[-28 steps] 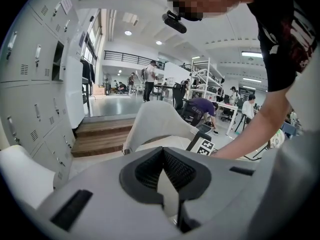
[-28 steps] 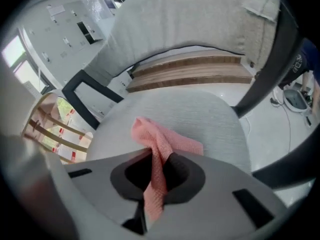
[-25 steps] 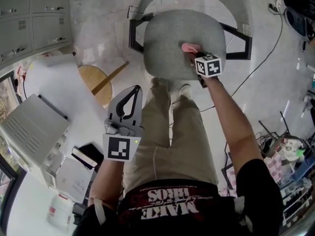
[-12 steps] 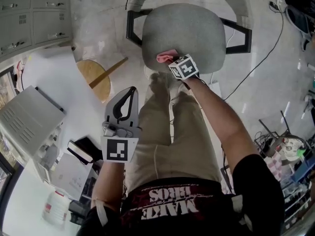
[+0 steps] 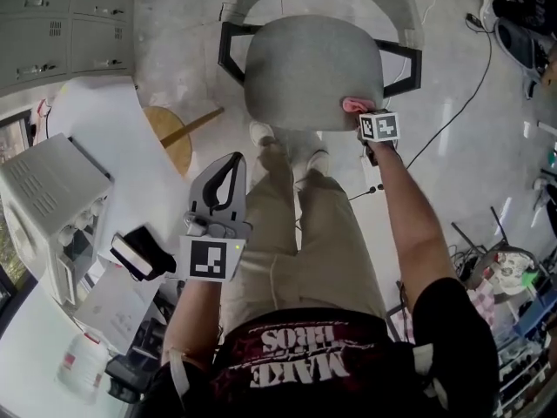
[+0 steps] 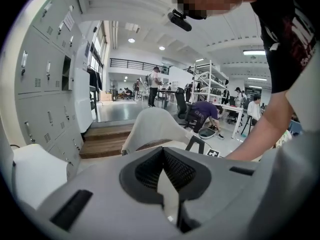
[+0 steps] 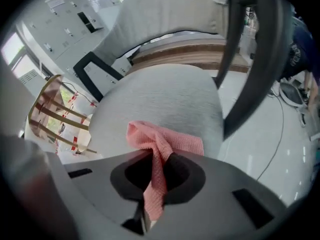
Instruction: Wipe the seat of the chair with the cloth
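Note:
The grey chair seat (image 5: pixel 305 68) (image 7: pixel 165 99) stands in front of the person's legs, with black armrests (image 5: pixel 400 64) on both sides. A pink cloth (image 5: pixel 353 104) (image 7: pixel 167 141) lies bunched on the seat's front right corner. My right gripper (image 5: pixel 365 116) (image 7: pixel 159 158) is shut on the cloth, which hangs down between its jaws. My left gripper (image 5: pixel 233 165) (image 6: pixel 162 154) is held over the person's left thigh, away from the chair, shut with nothing in it.
A round wooden stool (image 5: pixel 170 138) stands left of the chair. A white table (image 5: pixel 78 129) with a printer and papers fills the left. Cables (image 5: pixel 435 129) run on the floor at right. Grey lockers (image 5: pixel 52 7) and wooden steps (image 6: pixel 105 139) lie beyond; people work far off.
My right gripper dragged the cloth along the seat's front, first to the left edge, then back to the right corner. The left gripper stayed where it was.

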{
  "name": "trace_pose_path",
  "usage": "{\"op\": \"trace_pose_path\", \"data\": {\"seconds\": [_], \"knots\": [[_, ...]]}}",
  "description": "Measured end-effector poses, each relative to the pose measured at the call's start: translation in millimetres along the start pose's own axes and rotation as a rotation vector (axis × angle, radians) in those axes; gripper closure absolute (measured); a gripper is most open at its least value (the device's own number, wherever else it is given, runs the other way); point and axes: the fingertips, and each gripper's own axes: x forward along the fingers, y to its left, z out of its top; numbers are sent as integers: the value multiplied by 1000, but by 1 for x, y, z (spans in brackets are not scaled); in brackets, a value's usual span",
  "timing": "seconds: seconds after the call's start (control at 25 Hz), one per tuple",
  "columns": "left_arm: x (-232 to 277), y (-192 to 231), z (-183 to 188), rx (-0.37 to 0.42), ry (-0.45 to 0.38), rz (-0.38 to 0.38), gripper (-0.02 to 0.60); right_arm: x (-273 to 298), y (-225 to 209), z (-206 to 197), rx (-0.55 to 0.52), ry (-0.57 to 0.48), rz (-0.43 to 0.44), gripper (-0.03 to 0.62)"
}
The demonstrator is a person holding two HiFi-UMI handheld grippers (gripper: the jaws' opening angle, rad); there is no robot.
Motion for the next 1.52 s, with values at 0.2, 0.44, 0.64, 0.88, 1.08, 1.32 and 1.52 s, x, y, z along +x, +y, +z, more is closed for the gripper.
{"op": "trace_pose_path", "data": {"seconds": [0.2,0.44,0.64,0.88,1.08,1.32,1.52], "knots": [[-23,-12,33,10,-19,17,581,-61,-1,-4,-20,-91,16,565],[-50,-15,100,46,-121,55,581,-193,50,41,-162,-359,73,565],[-76,-21,154,63,-182,66,581,-311,104,63,-259,-548,106,565],[-101,-38,200,86,-242,52,581,-435,147,91,-394,-760,67,566],[-123,-46,236,120,-293,56,581,-516,174,112,-465,-904,38,566],[-146,-39,268,156,-358,58,581,-559,206,120,-501,-974,1,566],[-151,-19,277,175,-378,25,581,-561,228,133,-463,-982,-29,566]]}}
